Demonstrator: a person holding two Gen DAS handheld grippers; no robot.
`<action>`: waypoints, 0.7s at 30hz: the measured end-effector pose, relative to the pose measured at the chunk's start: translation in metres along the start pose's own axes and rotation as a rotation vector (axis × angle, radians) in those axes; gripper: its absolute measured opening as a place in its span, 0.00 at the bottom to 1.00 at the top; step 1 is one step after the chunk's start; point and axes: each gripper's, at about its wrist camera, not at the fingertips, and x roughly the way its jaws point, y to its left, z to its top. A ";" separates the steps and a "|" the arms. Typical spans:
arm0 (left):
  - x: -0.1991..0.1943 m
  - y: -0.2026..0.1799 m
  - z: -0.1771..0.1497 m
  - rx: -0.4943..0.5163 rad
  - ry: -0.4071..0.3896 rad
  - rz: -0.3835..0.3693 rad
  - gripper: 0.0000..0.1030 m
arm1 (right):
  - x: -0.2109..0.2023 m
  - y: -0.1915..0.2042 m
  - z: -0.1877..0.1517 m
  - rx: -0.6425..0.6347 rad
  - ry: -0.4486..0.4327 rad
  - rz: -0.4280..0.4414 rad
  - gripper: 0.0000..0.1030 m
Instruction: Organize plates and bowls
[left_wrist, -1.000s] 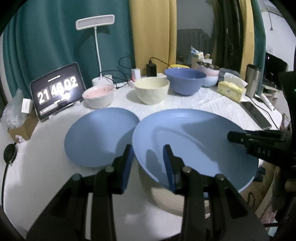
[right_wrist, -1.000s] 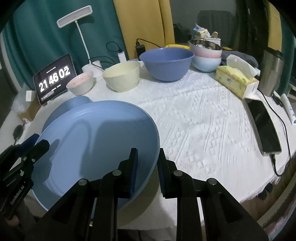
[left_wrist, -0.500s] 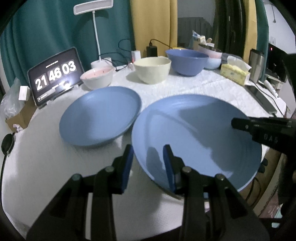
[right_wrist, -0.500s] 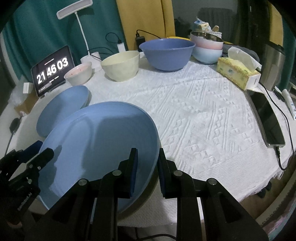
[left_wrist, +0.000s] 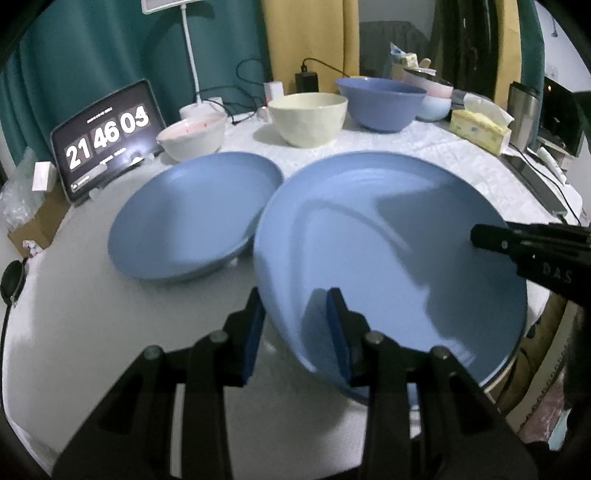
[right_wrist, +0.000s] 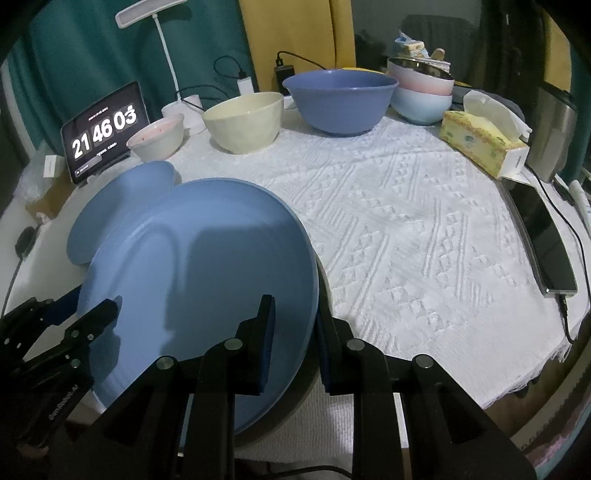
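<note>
While both grippers clamp opposite rims of the large blue plate (left_wrist: 388, 258), it sits tilted above the tablecloth (right_wrist: 406, 229). Left gripper (left_wrist: 295, 332): jaws narrow, pinching its near-left rim. Right gripper (right_wrist: 293, 343): jaws narrow on its right rim. Smaller blue plate (left_wrist: 192, 218) lies just beside.

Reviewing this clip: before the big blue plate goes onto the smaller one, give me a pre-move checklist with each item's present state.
1. Left gripper pads clamp the large blue plate rim: ok.
2. Right gripper clamps the opposite rim: ok.
3. Large plate clear of the table: cannot tell; its near edge hangs past the tablecloth.
4. Small blue plate lies flat with nothing on it: ok.
5. Gap between the two plates' rims: cannot tell; they look almost touching.
6. White bowl and cream bowl stand behind the small plate, apart from it: ok.
</note>
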 end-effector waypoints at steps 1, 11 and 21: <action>0.001 0.000 0.001 -0.004 -0.001 -0.003 0.35 | 0.000 0.000 0.000 0.000 0.000 0.000 0.22; 0.018 -0.002 0.023 -0.007 -0.012 -0.019 0.35 | 0.010 -0.009 0.014 0.024 -0.005 -0.017 0.22; 0.017 -0.006 0.022 0.018 0.017 -0.071 0.35 | -0.003 -0.011 0.015 0.009 -0.009 -0.059 0.22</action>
